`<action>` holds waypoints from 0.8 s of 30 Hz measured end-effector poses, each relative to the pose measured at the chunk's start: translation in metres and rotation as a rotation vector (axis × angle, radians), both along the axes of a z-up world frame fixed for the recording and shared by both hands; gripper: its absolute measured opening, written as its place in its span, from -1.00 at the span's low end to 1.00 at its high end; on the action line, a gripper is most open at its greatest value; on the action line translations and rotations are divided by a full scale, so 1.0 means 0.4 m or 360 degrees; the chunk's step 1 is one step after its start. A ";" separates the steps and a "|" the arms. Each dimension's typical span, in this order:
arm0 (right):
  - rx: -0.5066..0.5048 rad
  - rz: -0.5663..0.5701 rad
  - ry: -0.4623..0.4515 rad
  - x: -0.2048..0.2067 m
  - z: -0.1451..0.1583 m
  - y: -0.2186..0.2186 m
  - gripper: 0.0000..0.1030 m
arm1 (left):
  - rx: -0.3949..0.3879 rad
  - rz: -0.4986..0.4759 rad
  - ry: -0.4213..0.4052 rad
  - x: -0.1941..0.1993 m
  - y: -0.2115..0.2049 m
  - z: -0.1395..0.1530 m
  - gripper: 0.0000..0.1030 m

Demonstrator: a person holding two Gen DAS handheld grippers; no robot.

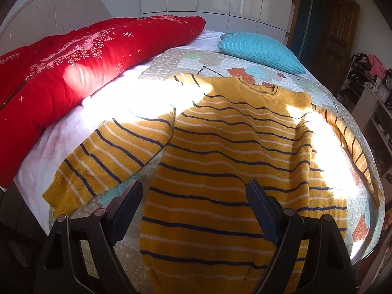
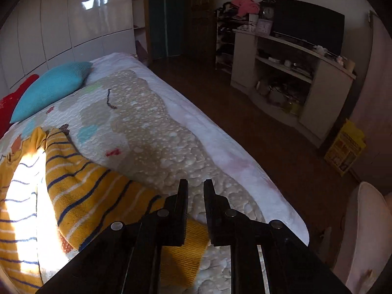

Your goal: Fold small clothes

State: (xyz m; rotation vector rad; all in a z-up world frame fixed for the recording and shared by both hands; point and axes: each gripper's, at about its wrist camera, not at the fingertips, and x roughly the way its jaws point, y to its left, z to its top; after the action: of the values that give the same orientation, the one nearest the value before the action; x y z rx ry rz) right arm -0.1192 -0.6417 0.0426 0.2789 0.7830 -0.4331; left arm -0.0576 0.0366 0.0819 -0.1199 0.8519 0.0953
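Note:
A mustard sweater with navy and white stripes lies flat on the bed, neck away from me. My left gripper hovers open over its lower body, one finger above the gap beside the near sleeve, the other on the body side. The far sleeve runs along the bed's right side. My right gripper stands over that sleeve's ribbed cuff. Its jaws are drawn to a narrow slit, and the cuff's end sits between the pads near their base. Only bedspread shows between the tips.
A patterned quilted bedspread covers the bed. A red quilt lies along the left, a turquoise pillow at the head. The bed's right edge drops to a dark floor; a shelf unit with a television stands beyond.

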 end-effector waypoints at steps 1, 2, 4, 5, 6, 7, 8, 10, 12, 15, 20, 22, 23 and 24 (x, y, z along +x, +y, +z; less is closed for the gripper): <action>0.0028 0.0018 -0.0036 -0.035 0.020 -0.013 -0.68 | 0.0007 -0.0001 0.0002 -0.001 -0.001 -0.005 0.65; 0.0034 0.0038 -0.0082 -0.032 0.035 0.089 -0.47 | 0.0013 -0.0002 0.0006 -0.001 -0.001 -0.010 0.65; 0.0120 0.0234 -0.0160 -0.022 0.062 0.232 0.04 | 0.0006 -0.0006 0.0029 0.004 -0.002 -0.024 0.65; 0.0231 0.0382 -0.0189 0.020 0.038 0.341 0.13 | -0.0007 -0.0011 0.0042 0.007 -0.002 -0.031 0.65; 0.0356 0.0548 -0.0189 0.003 0.031 0.383 0.13 | -0.0024 -0.0015 0.0051 0.007 -0.002 -0.036 0.65; 0.0467 0.0693 -0.0168 -0.032 0.013 0.438 0.13 | -0.0040 -0.0020 0.0059 0.008 -0.004 -0.039 0.65; 0.0539 0.0790 -0.0130 -0.015 -0.009 0.530 0.13 | -0.0053 -0.0029 0.0062 0.006 -0.007 -0.041 0.65; 0.0540 0.0909 -0.0051 0.000 -0.041 0.675 0.13 | -0.0059 -0.0044 0.0062 0.000 -0.013 -0.039 0.65; 0.0468 0.0914 0.0046 0.043 -0.070 0.828 0.13 | -0.0061 -0.0049 0.0054 -0.011 -0.014 -0.034 0.65; 0.0468 0.0874 0.0042 0.127 -0.095 0.940 -0.77 | -0.0081 -0.0054 0.0056 -0.018 -0.018 -0.034 0.65; 0.0570 0.0743 0.0030 0.078 -0.072 0.880 -0.89 | -0.0081 -0.0067 0.0084 -0.019 -0.026 -0.056 0.65; 0.0551 0.0668 0.0056 -0.001 -0.068 0.832 -0.90 | -0.0075 -0.0064 0.0111 -0.014 -0.023 -0.074 0.65; 0.0532 0.0639 0.0087 -0.056 -0.070 0.818 -0.92 | -0.0079 -0.0058 0.0133 -0.009 -0.021 -0.083 0.65; 0.0490 0.0603 0.0115 -0.094 -0.071 0.815 -0.92 | -0.0088 -0.0051 0.0152 -0.006 -0.019 -0.093 0.65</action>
State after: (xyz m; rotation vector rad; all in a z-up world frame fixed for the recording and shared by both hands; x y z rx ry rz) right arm -0.1567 -0.3158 0.0143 0.3934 0.9513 0.0369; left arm -0.0601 0.0291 0.0447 -0.1547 0.9517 0.0473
